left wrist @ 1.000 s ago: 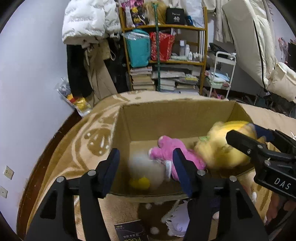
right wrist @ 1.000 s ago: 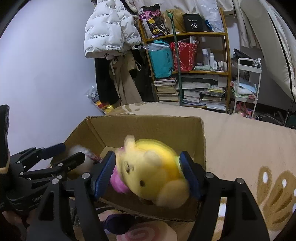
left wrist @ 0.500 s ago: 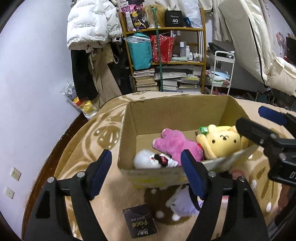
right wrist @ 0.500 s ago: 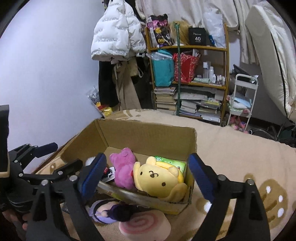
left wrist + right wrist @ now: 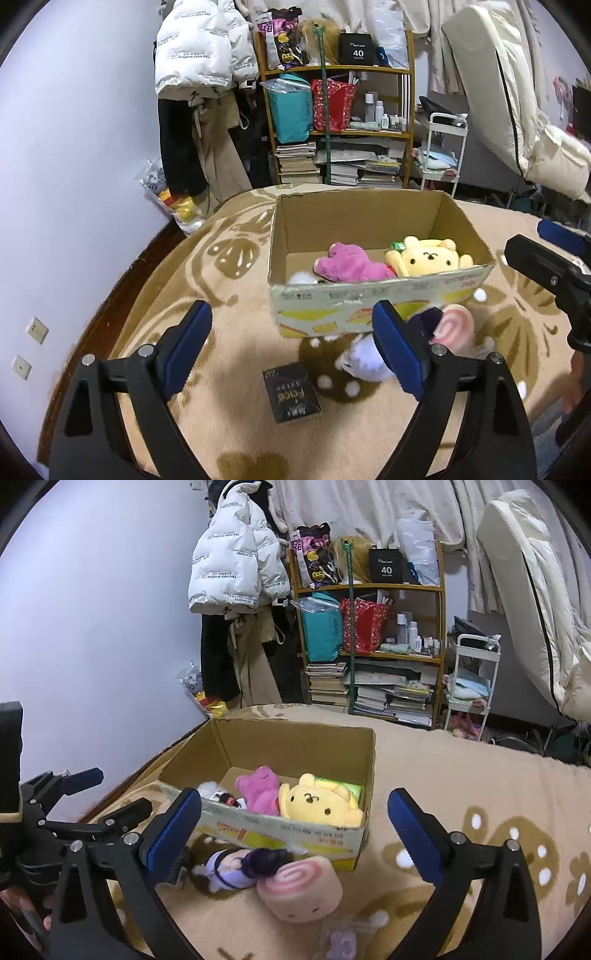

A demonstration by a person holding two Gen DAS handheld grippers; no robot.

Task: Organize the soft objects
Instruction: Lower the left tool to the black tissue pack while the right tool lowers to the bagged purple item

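Left wrist view: cardboard box [image 5: 373,306] on a beige patterned blanket [image 5: 229,354], bookshelf [image 5: 334,122] and white puffer jacket [image 5: 201,55] behind. In the box: pink plush [image 5: 349,264], yellow bear plush [image 5: 428,258], white plush [image 5: 303,277] mostly hidden by the front wall. Dark booklet [image 5: 293,391] lies on the blanket in front of the box. Left claw [image 5: 291,345] released, jaws just been opening, nothing between them; box well ahead of it. Purple-haired doll [image 5: 373,358] and pink swirl plush [image 5: 454,326] just in front of the box, partly covered by the claw's right finger. Right claw [image 5: 550,266] cut off at the right edge.

Right wrist view: same box [image 5: 295,830], the three plush visible inside, plus a green packet [image 5: 341,786] behind the bear. Right claw [image 5: 295,834] released wide, jaws just been opening, empty. Doll [image 5: 240,866] and swirl plush [image 5: 301,891] lie between its fingers on the blanket, untouched, against the box front. Small lilac item [image 5: 341,943] at the bottom, blurred. Left claw [image 5: 107,794] at the left edge.
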